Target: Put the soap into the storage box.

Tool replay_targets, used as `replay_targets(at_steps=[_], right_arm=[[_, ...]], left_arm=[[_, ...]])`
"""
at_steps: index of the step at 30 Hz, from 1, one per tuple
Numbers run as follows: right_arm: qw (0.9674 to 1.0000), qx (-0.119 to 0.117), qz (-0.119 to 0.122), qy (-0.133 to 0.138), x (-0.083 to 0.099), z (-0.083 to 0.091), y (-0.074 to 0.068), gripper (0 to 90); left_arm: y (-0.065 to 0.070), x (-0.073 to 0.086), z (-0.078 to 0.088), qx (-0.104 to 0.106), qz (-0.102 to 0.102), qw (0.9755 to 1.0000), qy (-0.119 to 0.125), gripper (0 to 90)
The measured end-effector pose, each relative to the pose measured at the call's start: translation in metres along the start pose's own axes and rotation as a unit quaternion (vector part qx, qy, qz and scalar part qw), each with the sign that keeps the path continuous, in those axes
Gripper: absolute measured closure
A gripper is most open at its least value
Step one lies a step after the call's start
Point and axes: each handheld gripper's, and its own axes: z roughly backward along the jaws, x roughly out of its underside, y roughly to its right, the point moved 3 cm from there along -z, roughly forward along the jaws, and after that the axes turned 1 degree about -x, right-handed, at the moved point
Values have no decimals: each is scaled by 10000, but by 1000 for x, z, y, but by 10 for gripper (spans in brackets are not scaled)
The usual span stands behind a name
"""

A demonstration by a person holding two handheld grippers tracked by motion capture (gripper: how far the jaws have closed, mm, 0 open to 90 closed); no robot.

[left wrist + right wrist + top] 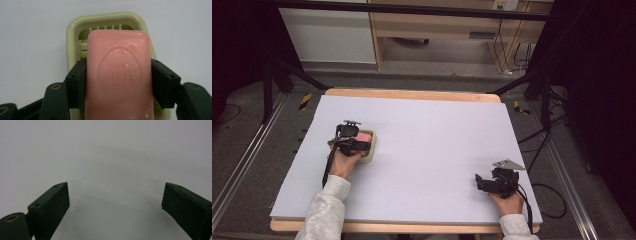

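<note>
Left gripper (118, 75) pinches pink soap (119, 75) over the cream dish (72, 32) near the table's left edge; right gripper (115, 197), jaws spread, has bare mat (437, 140) around it.

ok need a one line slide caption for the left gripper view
Left gripper shut on a pink soap bar over its pale green dish.

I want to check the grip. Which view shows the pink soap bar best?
The left gripper view: the pink soap bar is close, clamped by both jaws above the soap dish. The high view shows it small, partly behind the left gripper. The right gripper view looks at bare table.
</note>
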Motion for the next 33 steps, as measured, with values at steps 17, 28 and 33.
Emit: replay_targets(at_steps=[17, 28, 33], right_arm=[[10000, -8, -8, 8, 0, 0, 0, 80], [10000, -9, -11, 5, 0, 0, 0, 80], [10000, -11, -13, 5, 0, 0, 0, 80]], left_arm=[[1, 2, 0, -90, -75, 9999, 56, 367], [2, 3, 0, -105, -106, 9999, 62, 366], [2, 3, 0, -106, -109, 9999, 76, 365]])
